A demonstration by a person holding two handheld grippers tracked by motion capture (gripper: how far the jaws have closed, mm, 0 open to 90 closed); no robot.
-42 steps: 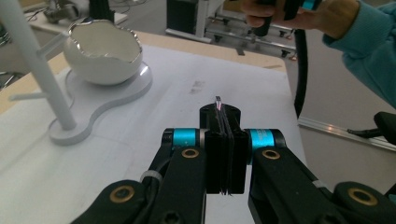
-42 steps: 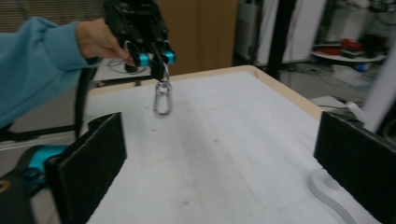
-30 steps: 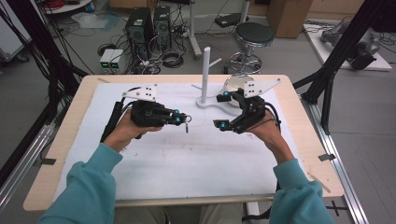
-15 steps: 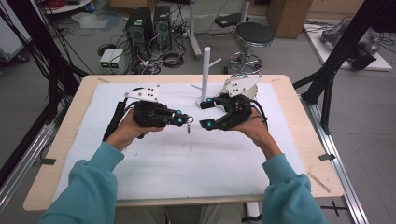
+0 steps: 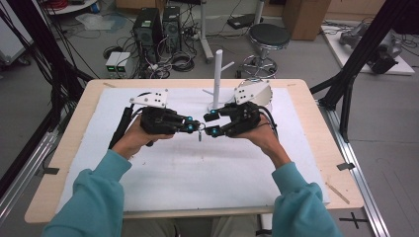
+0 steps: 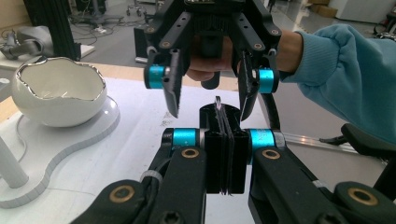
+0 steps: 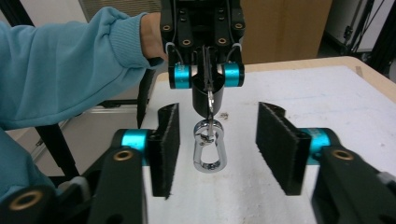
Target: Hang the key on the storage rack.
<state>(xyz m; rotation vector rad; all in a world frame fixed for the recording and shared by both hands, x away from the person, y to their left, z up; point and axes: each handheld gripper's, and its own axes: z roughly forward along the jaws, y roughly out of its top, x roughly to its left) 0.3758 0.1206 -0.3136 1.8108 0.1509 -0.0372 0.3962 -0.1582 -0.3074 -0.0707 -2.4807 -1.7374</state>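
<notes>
Grippers: two, left gripper [image 5: 193,127] and right gripper [image 5: 210,124], meeting nose to nose above the middle of the tabletop [image 5: 69,153].
Left jaws: clenched flat together, pinching a thin metal ring at their tip, seen in the left gripper view.
Right jaws: released, spread wide to either side of the hanging clasp, touching nothing.
Clasp: one silver carabiner clasp [image 7: 210,148], dangling from the ring under the left jaws, hanging between the two grippers just above the white mat [image 5: 197,168].
Hands: two, left hand [image 5: 134,140] wrapping the left gripper's body from below, right hand [image 5: 261,136] gripping the right gripper's body from behind.
Forearms: two, in teal sleeves [image 5: 94,197], coming in from the bottom edge and angling inward toward each other.
Left gripper pose: pointing toward the person's right, roughly level.
Right gripper pose: pointing toward the person's left, facing the left gripper, fingertips just beside the clasp.
Grey plates: two, one riding on top of each gripper.
Stand: one white post [image 5: 217,79] with a side peg, rising from a white base at the far side of the mat.
Bowl: one white eggshell-shaped bowl [image 6: 58,95] with a silver jagged rim, sitting on that white base.
Stool: one round stool [image 5: 269,37] on the floor beyond the tabletop.
</notes>
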